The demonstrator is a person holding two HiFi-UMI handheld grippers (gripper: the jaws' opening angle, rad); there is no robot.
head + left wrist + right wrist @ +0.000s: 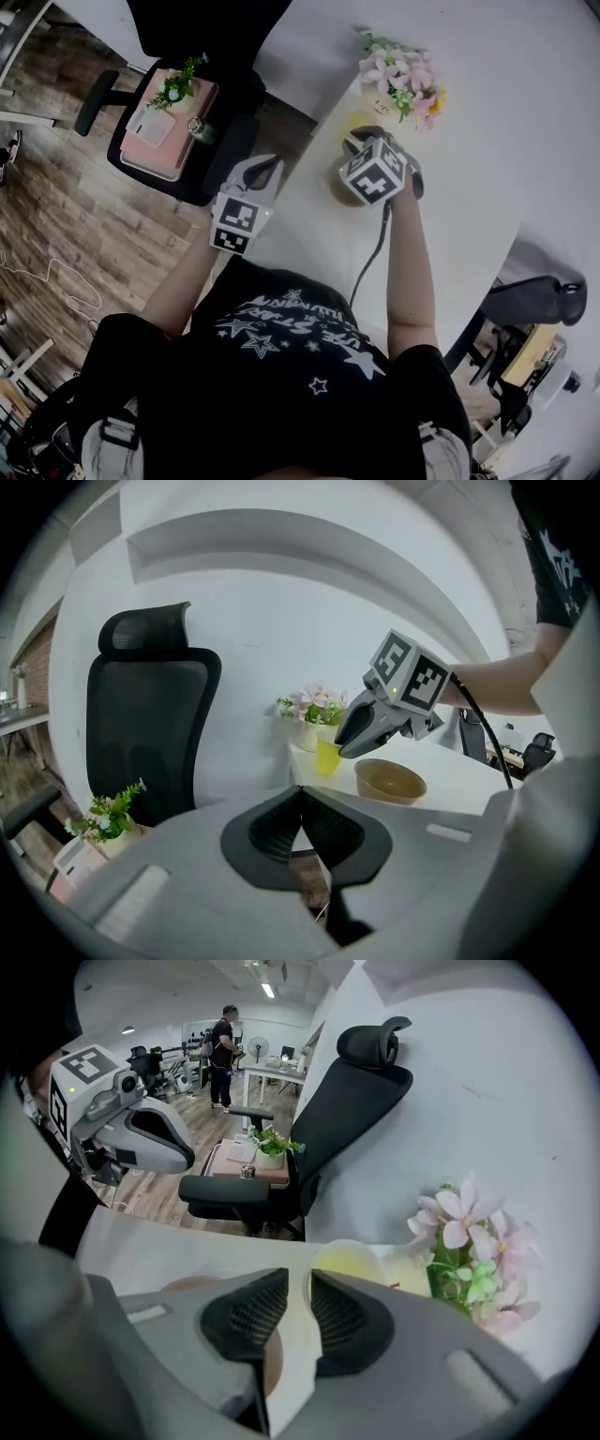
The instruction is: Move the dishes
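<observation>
Right gripper [298, 1283] hovering beside cup [347, 1262], over bowl [390, 782], jaws narrowly parted, empty. Left gripper [300, 794] clenched, idle. The 2 dishes looking light, slippery; pinching rims likely working best.

Even, soft indoor light, perhaps from ceiling fixtures; both claw views bend strongly at their dark, vignetted edges.

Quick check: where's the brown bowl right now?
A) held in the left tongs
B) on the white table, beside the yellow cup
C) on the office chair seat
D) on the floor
B: the left gripper view shows the brown bowl sitting on the white table beside the yellow cup, while the left tongs are shut with nothing between them.
</observation>
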